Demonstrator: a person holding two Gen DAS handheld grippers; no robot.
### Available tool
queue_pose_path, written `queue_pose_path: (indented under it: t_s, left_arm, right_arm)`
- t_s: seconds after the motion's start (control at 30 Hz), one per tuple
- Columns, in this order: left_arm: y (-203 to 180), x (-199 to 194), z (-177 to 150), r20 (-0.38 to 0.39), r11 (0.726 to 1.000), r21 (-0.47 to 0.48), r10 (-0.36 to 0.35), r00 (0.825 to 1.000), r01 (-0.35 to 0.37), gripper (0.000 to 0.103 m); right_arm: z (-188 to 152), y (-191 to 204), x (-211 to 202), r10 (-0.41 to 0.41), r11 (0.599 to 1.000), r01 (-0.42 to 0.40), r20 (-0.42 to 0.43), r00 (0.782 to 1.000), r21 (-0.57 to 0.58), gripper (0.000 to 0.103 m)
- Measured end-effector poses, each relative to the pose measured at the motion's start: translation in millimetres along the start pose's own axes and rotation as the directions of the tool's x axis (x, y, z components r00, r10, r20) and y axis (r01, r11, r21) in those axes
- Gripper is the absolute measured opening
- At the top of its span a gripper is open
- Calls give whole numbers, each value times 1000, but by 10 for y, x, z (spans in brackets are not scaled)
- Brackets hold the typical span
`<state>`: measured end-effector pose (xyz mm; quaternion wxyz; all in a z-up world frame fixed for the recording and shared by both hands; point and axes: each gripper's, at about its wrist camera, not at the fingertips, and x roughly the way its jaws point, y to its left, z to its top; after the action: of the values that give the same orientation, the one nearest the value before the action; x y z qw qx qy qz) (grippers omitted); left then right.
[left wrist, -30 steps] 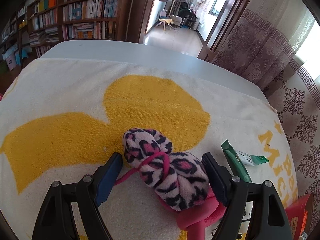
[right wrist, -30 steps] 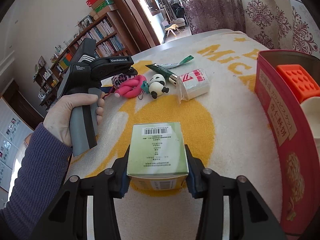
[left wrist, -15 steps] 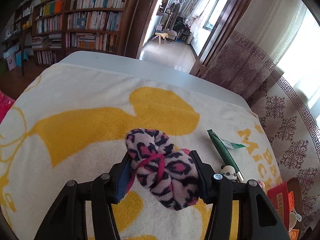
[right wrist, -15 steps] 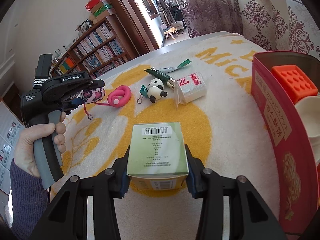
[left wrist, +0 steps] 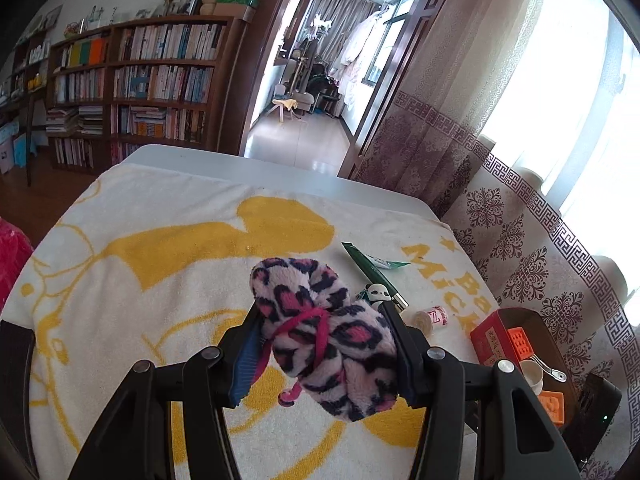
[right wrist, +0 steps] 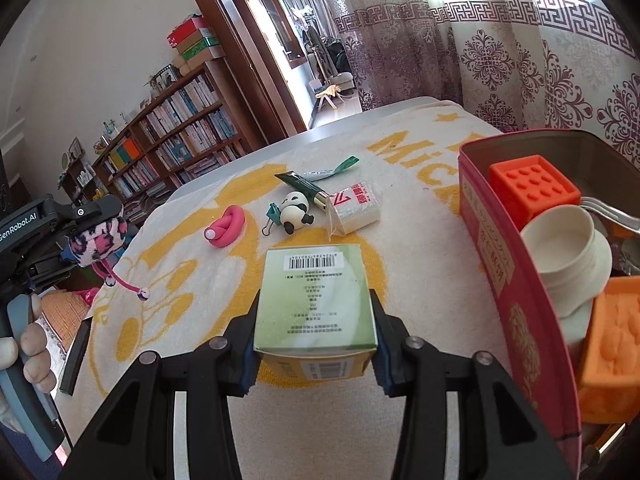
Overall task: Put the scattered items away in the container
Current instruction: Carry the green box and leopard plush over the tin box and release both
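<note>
My left gripper [left wrist: 324, 340] is shut on a pink-and-black leopard plush [left wrist: 324, 328] and holds it in the air above the towel. Its pink cords dangle below. The right wrist view shows the same plush [right wrist: 98, 240] at the far left, in the hand-held left gripper [right wrist: 94, 236]. My right gripper [right wrist: 316, 344] is shut on a pale green barcode box [right wrist: 316, 296], raised just left of the red tin [right wrist: 500, 272]. In the left wrist view the tin [left wrist: 490, 338] lies to the lower right.
A pink twisted curler [right wrist: 226, 226], binder clip [right wrist: 272, 216], panda figure [right wrist: 296, 212], green tube [right wrist: 300, 182] and clear packet [right wrist: 354, 208] lie on the yellow-and-white towel [right wrist: 400, 280]. The tin holds a red-orange block [right wrist: 532, 188], white cup [right wrist: 568, 252] and orange block [right wrist: 612, 352].
The left jaws closed on the plush and lifted it up and back off the towel, leaving the pink curler behind. The right gripper with its box rose slightly.
</note>
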<state>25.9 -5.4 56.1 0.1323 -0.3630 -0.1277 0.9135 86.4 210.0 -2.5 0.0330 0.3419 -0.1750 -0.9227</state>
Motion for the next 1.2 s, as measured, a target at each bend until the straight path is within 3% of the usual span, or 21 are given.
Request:
queue_pose_path:
  t_s: [0.2,0.4,0.6,0.77,0.9,1.03,1.2]
  left_arm:
    - [-362,44,-193,-50,996,59,-59,997,62,57]
    - [-799,30,-299,-72,983,132,-119,990,127,57]
    - [-1180,81,-394,-108,966,181,-167,980,185,57]
    - [-1398,154,-495,-150,953,200,-199,968,227,57]
    - [-1470,193,-552,-173,949,213,-199,965,234,57]
    - [-1469,222,-567,-190,948,206,-202,961,240,57]
    - [-1453,252,-597,-203,949,209,-196,959,238,57]
  right_arm:
    - [162,-142,-640,-44,999,47,134,990,-24,49]
    - [239,-777,-1226,-184,982,170,215,959,83,49]
    - [148,-1366,-1428,-241,963,216,158,958,161,49]
    - [150,-1515,-1326,-163,973,144,98,982,183,49]
    - [211,-1485,-1071,-113,983,112,-2,994,144,49]
    - [394,-1649,-790,-207,967,215,-65,976,140,49]
    - [581,-1738,-772,-291,949,294,-38,956,113,48]
